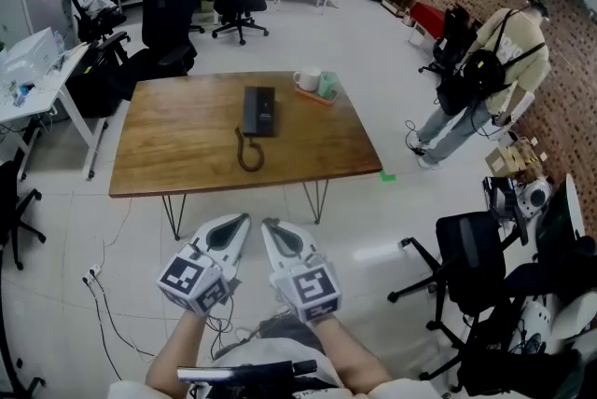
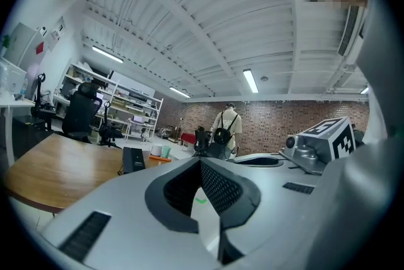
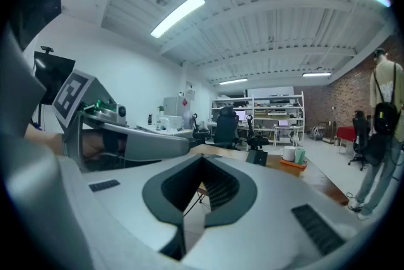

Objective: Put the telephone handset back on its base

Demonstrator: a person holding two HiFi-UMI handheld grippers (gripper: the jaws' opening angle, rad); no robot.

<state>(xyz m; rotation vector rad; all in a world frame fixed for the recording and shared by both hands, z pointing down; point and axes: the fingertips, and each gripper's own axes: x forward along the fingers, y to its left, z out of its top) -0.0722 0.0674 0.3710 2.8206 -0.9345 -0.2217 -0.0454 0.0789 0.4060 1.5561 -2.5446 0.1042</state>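
The left gripper (image 1: 239,224) and right gripper (image 1: 271,227) are both closed and empty, well short of the table (image 1: 168,155). The handset (image 1: 253,112) appears seated on its base (image 1: 268,114) mid-table. By that reading the task looks complete, though this cannot be confirmed.

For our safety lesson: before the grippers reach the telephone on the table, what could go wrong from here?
1. The coiled cord lies looped on the near side of the telephone; it could get snagged on the approach and drag the set along.
2. The white mug and green cup stand on a tray just beyond it; an overshoot might knock them.
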